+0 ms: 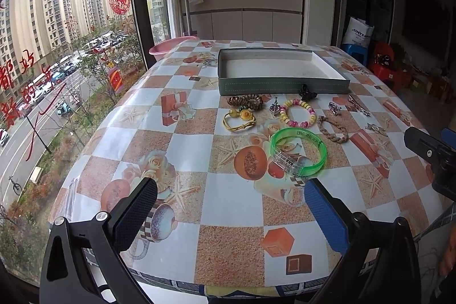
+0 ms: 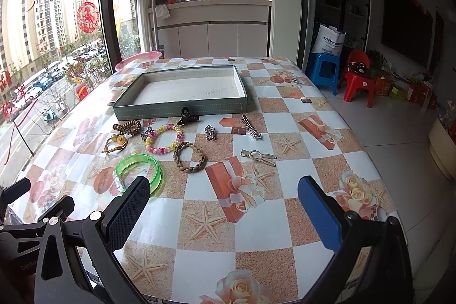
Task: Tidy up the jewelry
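An empty grey tray (image 1: 282,86) (image 2: 182,108) lies at the far side of the checked table. In front of it lie jewelry pieces: a green bangle (image 1: 297,154) (image 2: 139,173), a pink and yellow bead bracelet (image 1: 299,113) (image 2: 164,138), a braided brown bracelet (image 1: 333,130) (image 2: 189,154), a coiled brown hair tie (image 1: 246,99) (image 2: 126,127), a yellow flower band (image 1: 239,118) (image 2: 115,144), a black claw clip (image 1: 307,93) (image 2: 186,116) and metal clips (image 2: 258,154). My left gripper (image 1: 230,190) is open, short of the bangle. My right gripper (image 2: 223,190) is open over bare table.
A pink basin (image 1: 168,46) sits beyond the table's far left corner by the window. Blue stool (image 2: 326,67) and red chair (image 2: 359,81) stand on the floor at right. The right gripper's body (image 1: 433,153) shows at the left view's right edge.
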The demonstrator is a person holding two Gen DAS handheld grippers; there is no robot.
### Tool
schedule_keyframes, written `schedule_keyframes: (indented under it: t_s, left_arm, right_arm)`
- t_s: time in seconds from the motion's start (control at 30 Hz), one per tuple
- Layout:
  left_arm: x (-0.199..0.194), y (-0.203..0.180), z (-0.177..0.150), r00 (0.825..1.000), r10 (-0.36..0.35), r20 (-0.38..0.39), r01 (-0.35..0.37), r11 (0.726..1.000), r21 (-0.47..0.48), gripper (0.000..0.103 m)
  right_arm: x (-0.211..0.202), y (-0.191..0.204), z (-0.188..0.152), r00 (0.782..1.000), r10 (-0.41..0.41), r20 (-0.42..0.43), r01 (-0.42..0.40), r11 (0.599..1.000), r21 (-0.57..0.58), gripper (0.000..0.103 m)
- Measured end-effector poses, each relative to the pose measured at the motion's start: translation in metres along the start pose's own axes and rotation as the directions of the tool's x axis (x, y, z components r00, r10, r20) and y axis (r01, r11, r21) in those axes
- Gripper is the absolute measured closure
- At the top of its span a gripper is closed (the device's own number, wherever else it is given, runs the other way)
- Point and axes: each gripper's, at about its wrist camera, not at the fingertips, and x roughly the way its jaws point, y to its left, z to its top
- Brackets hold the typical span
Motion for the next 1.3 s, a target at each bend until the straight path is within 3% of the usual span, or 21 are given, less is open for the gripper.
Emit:
schedule_keyframes:
  t_s: [1.3]
  left_arm:
    - [-0.0006,0.0024,0.0009,1.000,0.013,0.013,-0.013,1.000,-0.002,0.000]
  right_arm:
    - [-0.0075,-0.0014,0.0037,1.000,0.007,0.018,-0.007,1.000,0.010,0.000]
